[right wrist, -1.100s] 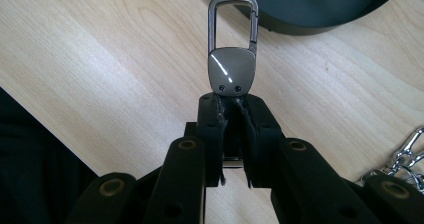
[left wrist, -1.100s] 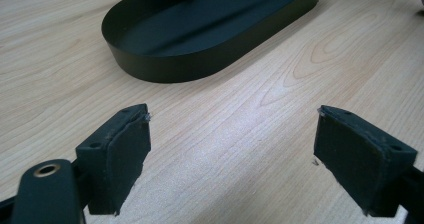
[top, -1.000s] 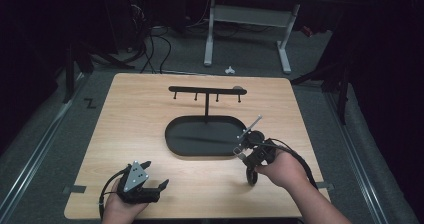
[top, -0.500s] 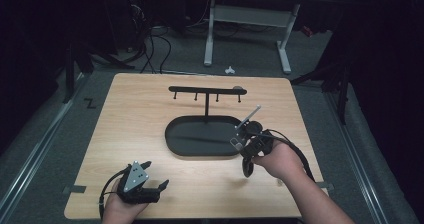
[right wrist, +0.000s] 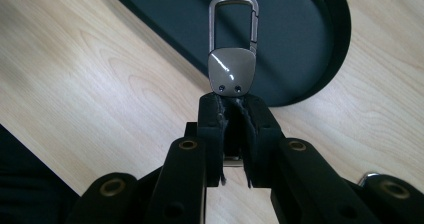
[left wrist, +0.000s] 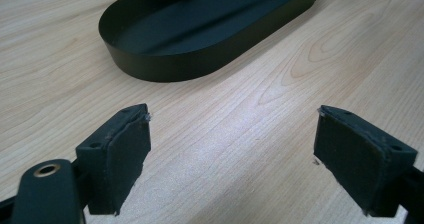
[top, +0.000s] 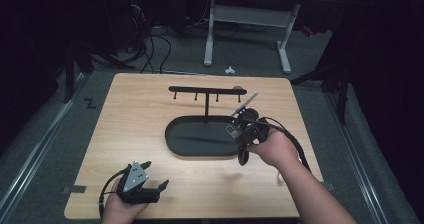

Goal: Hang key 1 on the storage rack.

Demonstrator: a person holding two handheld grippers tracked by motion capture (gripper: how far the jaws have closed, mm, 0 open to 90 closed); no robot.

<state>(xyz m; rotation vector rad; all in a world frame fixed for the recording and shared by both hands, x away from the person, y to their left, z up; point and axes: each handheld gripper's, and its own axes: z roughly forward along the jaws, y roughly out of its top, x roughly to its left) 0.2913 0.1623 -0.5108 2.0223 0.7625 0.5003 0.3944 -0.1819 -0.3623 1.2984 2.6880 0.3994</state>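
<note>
Right gripper [right wrist: 233, 101]: jaws pinched nearly together on the bottom end of a metal keychain clip [right wrist: 233, 44]. The clip sticks straight out past the pads, carabiner loop at the far end, flat grey plate with two rivets just above my grip. In the right gripper view it sits over the edge of the black oval tray [right wrist: 320, 59], clear of the tray floor. In the high view the right gripper [top: 243, 118] is at the tray's right end, just beside the rim, and the clip [top: 245, 104] points up and away toward the right end of the hook rack [top: 206, 90], near it but not touching as far as I can tell.

Left gripper [left wrist: 232, 154]: jaws wide apart, nothing between the pads, bare wood table [left wrist: 260, 99] under them. The tray [left wrist: 200, 29] is ahead of it, well apart. In the high view the left gripper [top: 150, 186] rests near the table's front left edge [top: 125, 109].
</note>
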